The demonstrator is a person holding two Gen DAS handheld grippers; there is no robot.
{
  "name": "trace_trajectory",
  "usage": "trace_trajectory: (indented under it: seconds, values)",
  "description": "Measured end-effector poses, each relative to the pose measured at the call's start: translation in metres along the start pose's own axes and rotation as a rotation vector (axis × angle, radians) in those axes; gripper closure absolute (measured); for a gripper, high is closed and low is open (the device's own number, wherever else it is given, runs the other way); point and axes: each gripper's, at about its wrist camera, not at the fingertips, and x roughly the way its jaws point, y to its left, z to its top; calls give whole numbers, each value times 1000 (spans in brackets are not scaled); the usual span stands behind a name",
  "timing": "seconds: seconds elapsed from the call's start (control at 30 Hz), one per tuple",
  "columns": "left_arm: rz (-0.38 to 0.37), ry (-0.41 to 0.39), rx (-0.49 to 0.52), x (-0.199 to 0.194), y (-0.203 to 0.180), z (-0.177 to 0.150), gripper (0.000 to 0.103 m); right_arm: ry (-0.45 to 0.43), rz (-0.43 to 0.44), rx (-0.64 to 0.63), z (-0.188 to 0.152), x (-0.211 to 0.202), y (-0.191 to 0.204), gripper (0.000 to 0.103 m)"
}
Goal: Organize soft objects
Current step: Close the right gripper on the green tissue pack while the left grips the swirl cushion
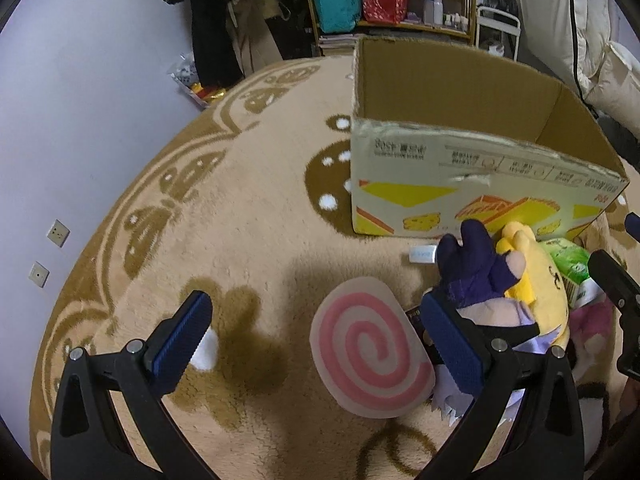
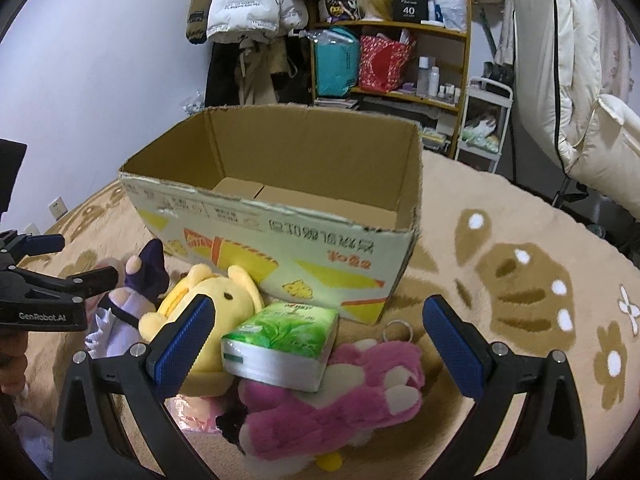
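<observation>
Sitting on the rug, cardboard box (image 2: 280, 216) holds nothing visible; both tools' jaws apart.

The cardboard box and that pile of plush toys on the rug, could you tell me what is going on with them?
A person is tidying soft things with two handheld grippers. The cardboard box stands open on the rug, and nothing shows inside it. In front of it lie a yellow plush, a pink plush, a purple doll, a swirl cushion and a green tissue pack resting on the plushes. The right gripper hangs open around the tissue pack; the left gripper is open over the swirl cushion.
</observation>
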Motion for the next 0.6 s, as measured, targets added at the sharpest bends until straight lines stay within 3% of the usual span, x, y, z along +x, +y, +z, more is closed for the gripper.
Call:
trace_trajectory:
  seconds: [0.2,0.43,0.53,0.6]
  values:
    - [-5,25,17,8,-4,-3,0,23,33,18,-3,3,0,0]
    - [-52,84,-38,18,2,-5,0,59,60,12,-6,10,5,1]
    - [-41,97,-39,21,4,-6,1,65,57,-7,-7,11,9,8]
    - [-45,103,-41,21,3,-6,9,79,60,-18,-7,13,10,19]
